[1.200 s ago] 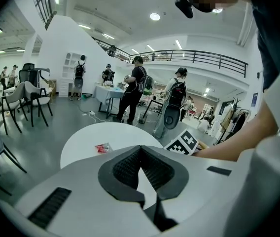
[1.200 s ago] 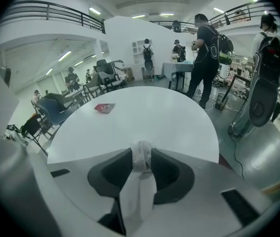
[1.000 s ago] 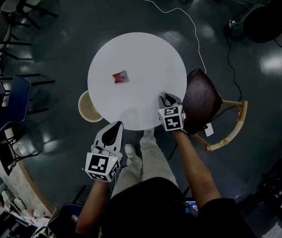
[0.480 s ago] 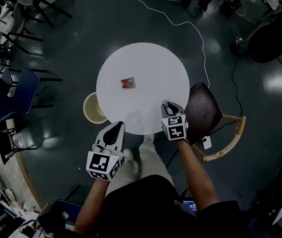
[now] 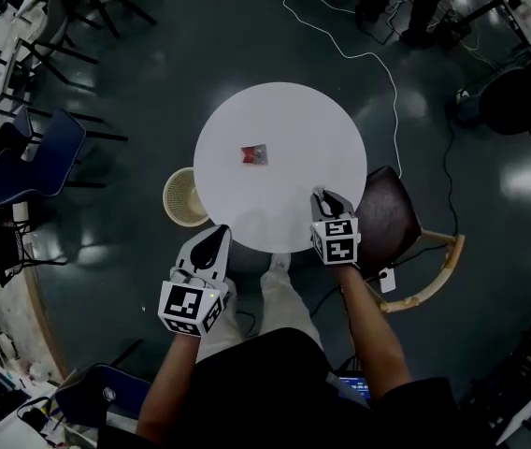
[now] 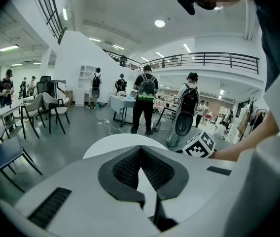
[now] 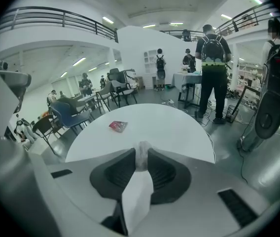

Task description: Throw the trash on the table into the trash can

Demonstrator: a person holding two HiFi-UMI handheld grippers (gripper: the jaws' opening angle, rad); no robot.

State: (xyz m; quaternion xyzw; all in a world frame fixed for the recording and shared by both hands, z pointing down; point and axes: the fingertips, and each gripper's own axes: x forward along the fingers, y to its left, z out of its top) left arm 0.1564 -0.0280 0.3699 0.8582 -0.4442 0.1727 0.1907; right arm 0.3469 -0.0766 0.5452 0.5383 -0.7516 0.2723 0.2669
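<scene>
one small red wrapper [image 5: 254,155] lies near the middle of the round white table [image 5: 322,124], a little toward its left edge. a second scrap, a crumpled white wad [image 7: 141,155], is pinched between the jaws of the right gripper [image 5: 322,196] at the table's near right edge. the woven trash can [image 5: 183,197] stands on the floor against the near left edge. the left gripper [image 5: 215,235] hangs off the near edge, jaws pressed together, empty.

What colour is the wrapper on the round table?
Red; the wrapper shows best in the right gripper view.
</scene>
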